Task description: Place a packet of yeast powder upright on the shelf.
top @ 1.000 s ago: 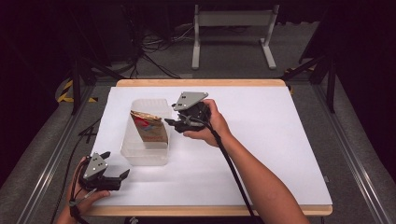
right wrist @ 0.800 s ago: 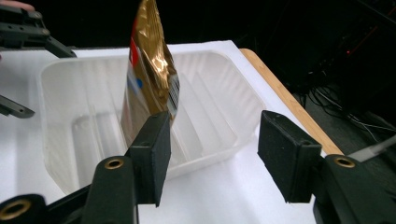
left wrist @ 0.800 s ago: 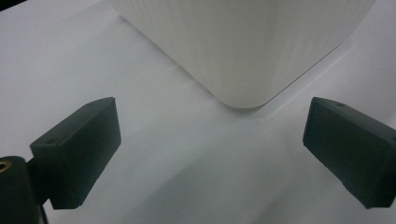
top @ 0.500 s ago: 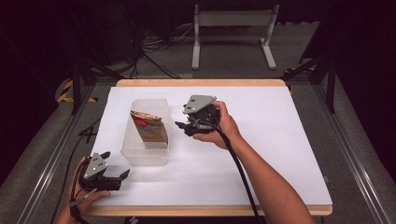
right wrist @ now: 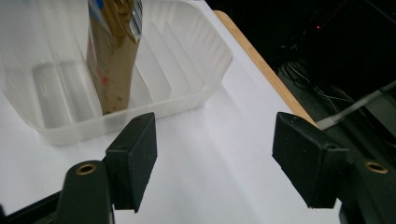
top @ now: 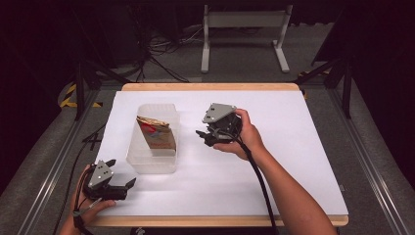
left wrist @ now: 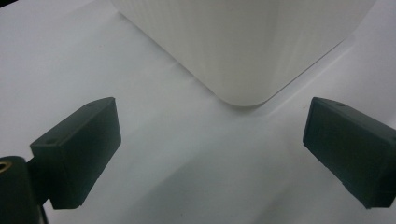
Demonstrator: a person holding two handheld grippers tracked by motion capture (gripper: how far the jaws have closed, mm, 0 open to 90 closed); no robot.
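A clear plastic tub (top: pixel 152 161) is sitting left of the table's (top: pixel 293 147) centre, holding a brown packet (top: pixel 157 134) standing upright inside, against its side nearer the right claw (top: pixel 205 136). The right claw is hovering just beside the tub toward the table's middle, jaws apart and gripping nothing. The left claw (top: pixel 122 185) is resting at the near left corner, jaws apart and empty, pointing at the tub's near corner.

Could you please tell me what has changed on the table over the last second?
The right gripper has drawn back from the clear plastic container, moving rightward away from the brown packet standing inside; its jaws are open and empty. The left gripper, container and packet stayed where they were.
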